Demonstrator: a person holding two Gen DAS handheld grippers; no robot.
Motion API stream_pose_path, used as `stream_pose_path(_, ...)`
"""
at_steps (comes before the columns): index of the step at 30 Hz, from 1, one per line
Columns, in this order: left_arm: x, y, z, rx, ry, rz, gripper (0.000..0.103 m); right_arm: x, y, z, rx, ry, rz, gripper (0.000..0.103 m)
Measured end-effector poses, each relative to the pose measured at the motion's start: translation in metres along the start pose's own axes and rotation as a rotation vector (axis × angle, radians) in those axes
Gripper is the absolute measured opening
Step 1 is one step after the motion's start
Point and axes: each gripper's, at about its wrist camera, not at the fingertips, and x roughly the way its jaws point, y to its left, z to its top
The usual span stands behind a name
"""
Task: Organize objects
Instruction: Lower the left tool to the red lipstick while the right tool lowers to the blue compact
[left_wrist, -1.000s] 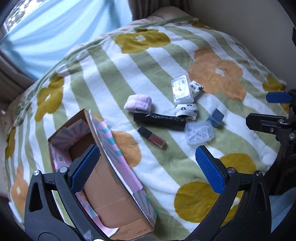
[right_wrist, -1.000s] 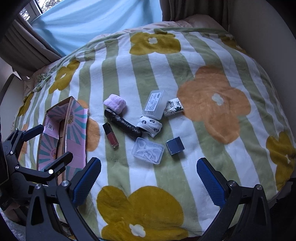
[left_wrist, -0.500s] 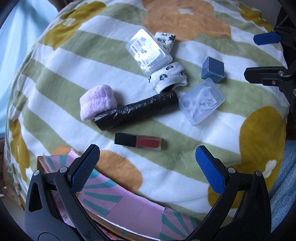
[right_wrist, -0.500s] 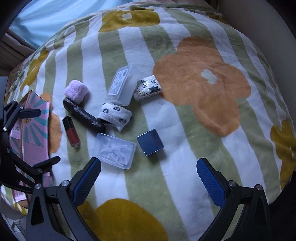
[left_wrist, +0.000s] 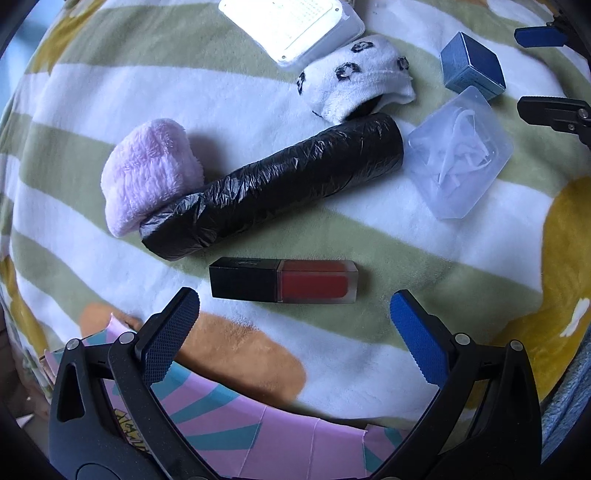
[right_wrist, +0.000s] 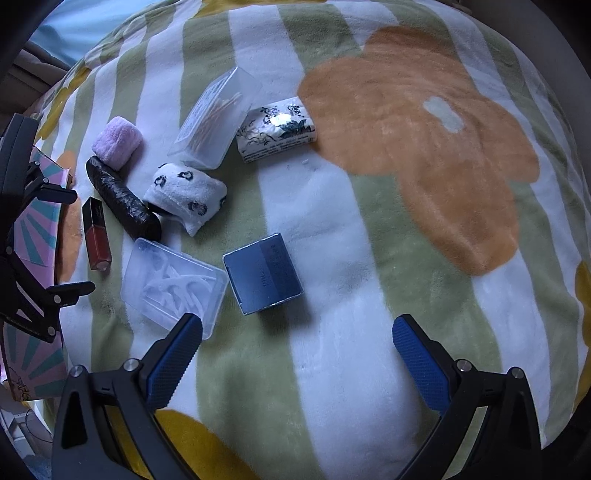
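Observation:
A red lip-gloss tube with a black cap (left_wrist: 282, 280) lies on the striped flower blanket just beyond my open, empty left gripper (left_wrist: 293, 314). Behind it lie a black plastic roll (left_wrist: 273, 192), a pink fluffy cloth (left_wrist: 149, 177), a rolled white sock (left_wrist: 354, 81) and a clear box of floss picks (left_wrist: 460, 151). My right gripper (right_wrist: 295, 343) is open and empty, just short of a small blue box (right_wrist: 263, 273). The floss box (right_wrist: 173, 284) lies by its left fingertip. The pink and teal cardboard box (left_wrist: 258, 435) lies under my left gripper.
A clear cotton-swab box (right_wrist: 216, 118) and a floral tissue pack (right_wrist: 277, 129) lie farther back. The left gripper shows at the left edge of the right wrist view (right_wrist: 22, 236). The blanket (right_wrist: 424, 147) slopes off at the right and far sides.
Both grippers have moved down and closer to the items. The left one swung from above the cardboard box to the lip-gloss tube; the right one closed in on the blue box.

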Motion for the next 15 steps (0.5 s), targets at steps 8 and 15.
stream_pose_path(8,0.011,0.011,0.002,0.015,0.027,-0.098,0.102,0.013,-0.009,0.003,-0.007,0.005,0.002,0.091)
stream_pose_path(15,0.023,0.012,-0.001,-0.010,0.054,-0.120,0.096,0.018,-0.019,0.005,-0.029,0.016,0.002,0.079)
